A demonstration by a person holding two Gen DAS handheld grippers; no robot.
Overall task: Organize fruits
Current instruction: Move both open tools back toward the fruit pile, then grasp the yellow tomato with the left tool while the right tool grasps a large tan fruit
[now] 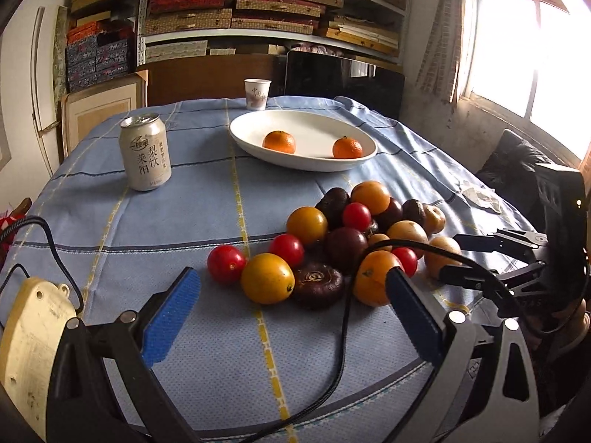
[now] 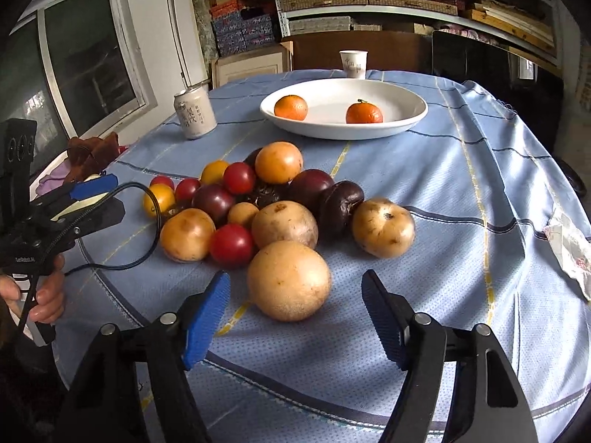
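Right wrist view: two tangerines point(image 2: 290, 107) in one white dish point(image 2: 413, 110).

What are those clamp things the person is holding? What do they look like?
Both are hand-held tools. The left gripper and right gripper each have black arms with silver rivets, ending in jaws faced with ridged blue pads. A black cable loops past the left one, beside a cream plastic housing.

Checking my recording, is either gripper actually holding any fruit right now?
No. The left gripper and right gripper are both open, near the fruit pile, pads touching nothing.
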